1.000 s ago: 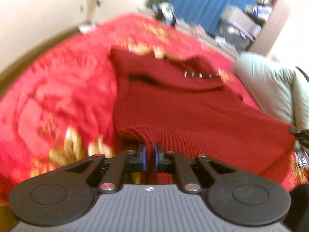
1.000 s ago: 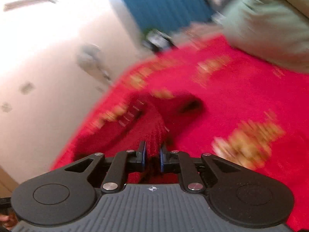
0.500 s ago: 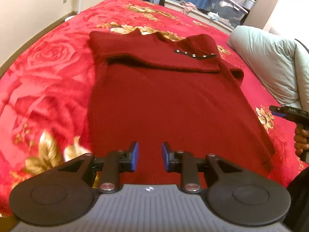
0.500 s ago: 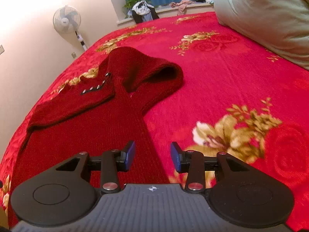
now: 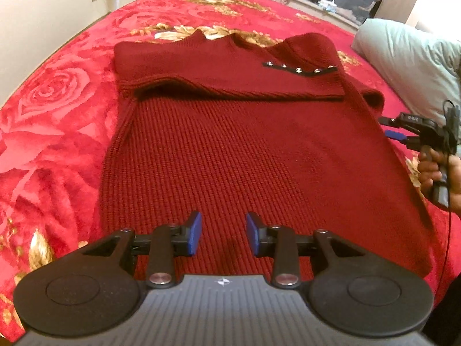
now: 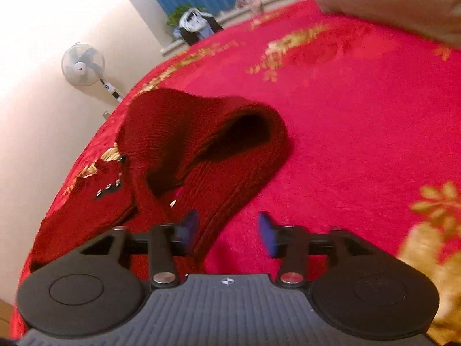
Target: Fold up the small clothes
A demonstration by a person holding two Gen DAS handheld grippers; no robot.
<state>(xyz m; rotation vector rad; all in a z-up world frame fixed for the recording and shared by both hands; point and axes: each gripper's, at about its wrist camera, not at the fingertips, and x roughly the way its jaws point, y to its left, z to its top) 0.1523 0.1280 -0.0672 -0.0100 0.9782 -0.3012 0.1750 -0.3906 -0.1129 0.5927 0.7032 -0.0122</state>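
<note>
Dark red knitted sweater (image 5: 245, 150), spread flat on red flowered blanket (image 5: 57, 121), sleeve folded across chest (row of small studs near collar). Left gripper (image 5: 223, 233) over lower hem, jaws opening, nothing gripped; right gripper (image 6: 227, 230) at sweater's side edge, jaws opening, nothing gripped. Pale pillow (image 5: 409, 66) beside sweater, fan (image 6: 83, 65) by wall.

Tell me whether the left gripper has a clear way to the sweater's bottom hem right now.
Probably yes. The left gripper hangs just above the near end of the dark red sweater, its jaws opening with nothing between them and nothing lying on the knit there. The hem itself is hidden behind the gripper body, so its exact spot is unclear.
</note>
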